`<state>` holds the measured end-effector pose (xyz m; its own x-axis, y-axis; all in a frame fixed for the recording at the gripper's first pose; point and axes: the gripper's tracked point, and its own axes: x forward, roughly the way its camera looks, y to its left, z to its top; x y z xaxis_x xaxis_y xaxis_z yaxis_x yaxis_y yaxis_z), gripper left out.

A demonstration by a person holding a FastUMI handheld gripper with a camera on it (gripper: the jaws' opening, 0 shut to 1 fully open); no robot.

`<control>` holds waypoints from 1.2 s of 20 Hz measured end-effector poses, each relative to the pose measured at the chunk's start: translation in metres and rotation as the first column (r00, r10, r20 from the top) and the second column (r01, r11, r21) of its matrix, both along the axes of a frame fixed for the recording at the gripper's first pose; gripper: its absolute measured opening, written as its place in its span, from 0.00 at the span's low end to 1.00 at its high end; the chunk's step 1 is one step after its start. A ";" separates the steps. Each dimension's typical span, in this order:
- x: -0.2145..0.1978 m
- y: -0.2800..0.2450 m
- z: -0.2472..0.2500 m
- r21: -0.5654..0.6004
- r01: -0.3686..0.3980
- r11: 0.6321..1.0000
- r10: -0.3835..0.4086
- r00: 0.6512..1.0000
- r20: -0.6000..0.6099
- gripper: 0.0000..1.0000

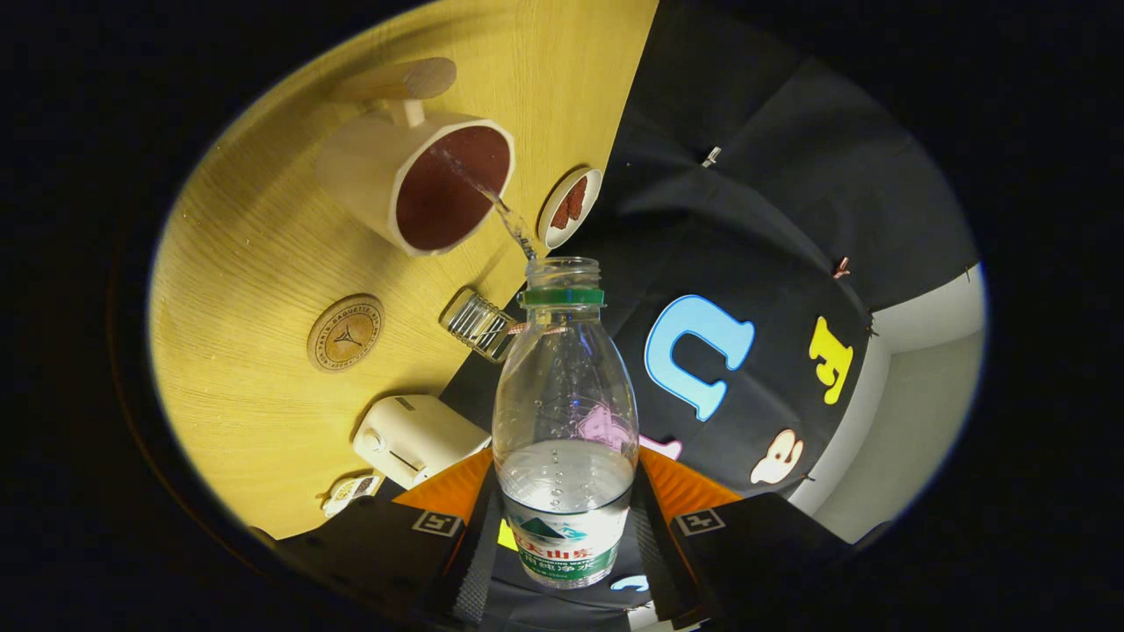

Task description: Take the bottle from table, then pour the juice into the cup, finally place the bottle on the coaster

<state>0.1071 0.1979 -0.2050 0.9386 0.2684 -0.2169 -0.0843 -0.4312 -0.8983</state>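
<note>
Clear plastic sits clamped between my gripper (564,535) fingers: both press on the labelled lower part of the bottle (565,412), one on each side. I see its long axis running straight ahead along the fingers, base toward me, uncapped mouth with its green neck ring pointing away. Liquid pools in the lower part of the bottle near the label, with small bubbles on the surface.

From the mouth a thin clear stream (509,224) arcs over to the cup (413,180), landing on the dark inside just past the rim. The cup is pale, with a wooden handle, and it stands on the yellow wood-grain tabletop (263,263) near the edge that meets the black cloth wall.

Along that same edge, just beyond the cup, I see a small white dish (569,207) holding something brown. Nearer to the fingers along the edge lies a small clear ribbed glass thing (479,325), close beside the bottle's neck. Further in from the edge lies the round cork coaster (345,333), bare, apart from the cup. Closer to my fingers, a cream boxy appliance (417,436) sits at the tabletop's edge.
</note>
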 end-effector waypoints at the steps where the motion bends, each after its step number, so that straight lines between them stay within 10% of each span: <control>1: 0.001 0.001 -0.001 -0.005 -0.003 1.000 0.003 1.000 0.001 0.72; 10: -0.003 0.003 -0.010 -0.066 -0.047 0.997 0.047 0.999 0.000 0.72; 18: -0.020 0.000 -0.039 0.159 0.080 0.984 -0.061 0.990 -0.125 0.72; 24: -0.034 0.000 -0.058 0.528 0.334 0.781 -0.156 0.922 -0.353 0.73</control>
<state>0.0733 0.1974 -0.2627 0.9137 0.1939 -0.3572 -0.3954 0.2201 -0.8918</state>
